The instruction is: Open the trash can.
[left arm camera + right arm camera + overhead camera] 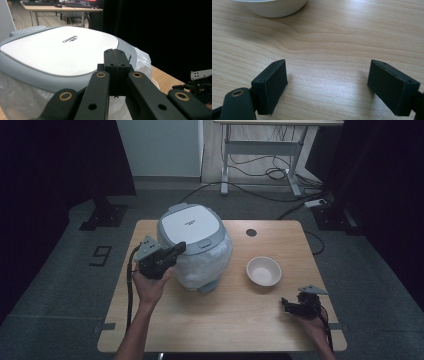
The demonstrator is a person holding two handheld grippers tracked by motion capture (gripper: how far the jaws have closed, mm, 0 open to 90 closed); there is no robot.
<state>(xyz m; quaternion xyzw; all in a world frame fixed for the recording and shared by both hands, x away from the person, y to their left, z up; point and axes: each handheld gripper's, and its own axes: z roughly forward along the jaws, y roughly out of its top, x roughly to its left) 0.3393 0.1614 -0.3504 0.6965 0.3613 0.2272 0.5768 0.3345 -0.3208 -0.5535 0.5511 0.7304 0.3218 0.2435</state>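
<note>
Rice cooker (192,242) on a pale wooden table (235,315) with a fine, wavy grain and rounded corners. The cooker stands left of the table's middle, towards the far edge; its squarish lid (57,50) is smooth and matt white, set in a grey rim with rounded corners, and is closed, so the inside is hidden. The body below the lid is wrapped in thin, crinkled, translucent plastic film (220,257). The left gripper (177,249), black, hard-edged and held in the person's left hand (150,287), is raised at the near left side of the cooker with its tip at the edge of the lid; whether it touches cannot be told. Its jaws are pressed flat together with nothing between them. A round, off-white bowl (263,271) with a smooth glazed surface sits to the right of the cooker, apart from it, and is empty. The right gripper (328,82) lies low over the bare table near the right front corner, its blocky black jaws standing wide apart, nothing between them, the bowl's rim just beyond.
</note>
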